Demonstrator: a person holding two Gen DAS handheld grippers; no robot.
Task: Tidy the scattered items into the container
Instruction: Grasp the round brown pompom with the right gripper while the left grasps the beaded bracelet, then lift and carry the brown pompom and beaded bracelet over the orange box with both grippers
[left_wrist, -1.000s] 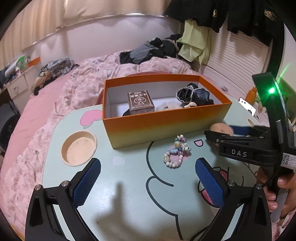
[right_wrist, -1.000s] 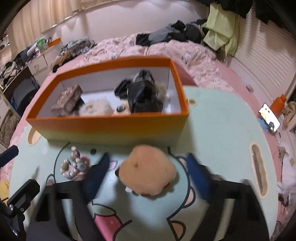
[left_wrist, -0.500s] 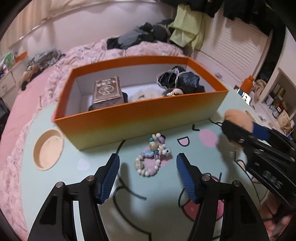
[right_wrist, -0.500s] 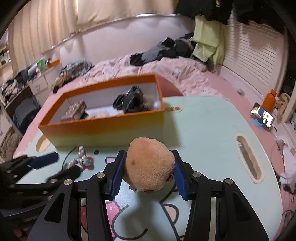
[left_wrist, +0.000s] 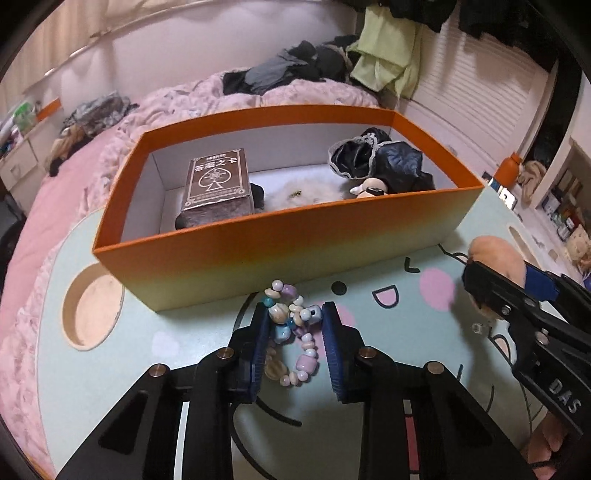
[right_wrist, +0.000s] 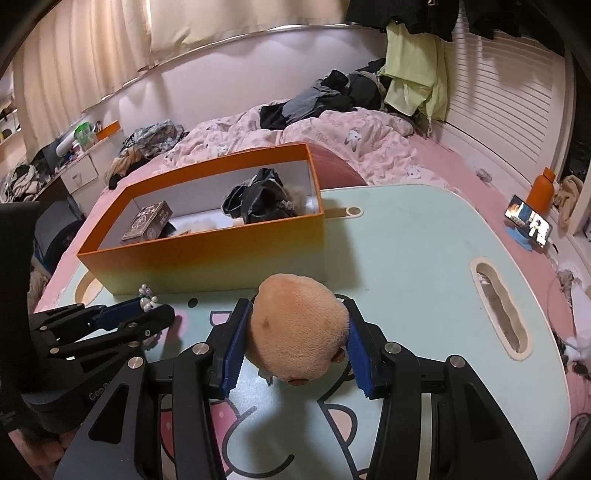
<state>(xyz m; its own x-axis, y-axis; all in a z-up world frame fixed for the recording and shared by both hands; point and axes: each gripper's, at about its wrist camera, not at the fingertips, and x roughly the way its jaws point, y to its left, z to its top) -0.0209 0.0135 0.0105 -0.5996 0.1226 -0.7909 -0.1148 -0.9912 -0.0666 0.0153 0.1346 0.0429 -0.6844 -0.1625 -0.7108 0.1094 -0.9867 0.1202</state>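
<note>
On the table (left_wrist: 155, 369), just below the orange box (left_wrist: 280, 254), the bead bracelet (left_wrist: 293, 341) lies between the closing jaws of the left gripper (left_wrist: 295, 345). At its three o'clock, the right gripper (right_wrist: 295, 347) pinches the tan plush ball (right_wrist: 299, 328).

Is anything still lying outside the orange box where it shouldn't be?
Yes. The bead bracelet lies on the table before the orange box, the left gripper closing around it. The right gripper holds the plush toy.
</note>
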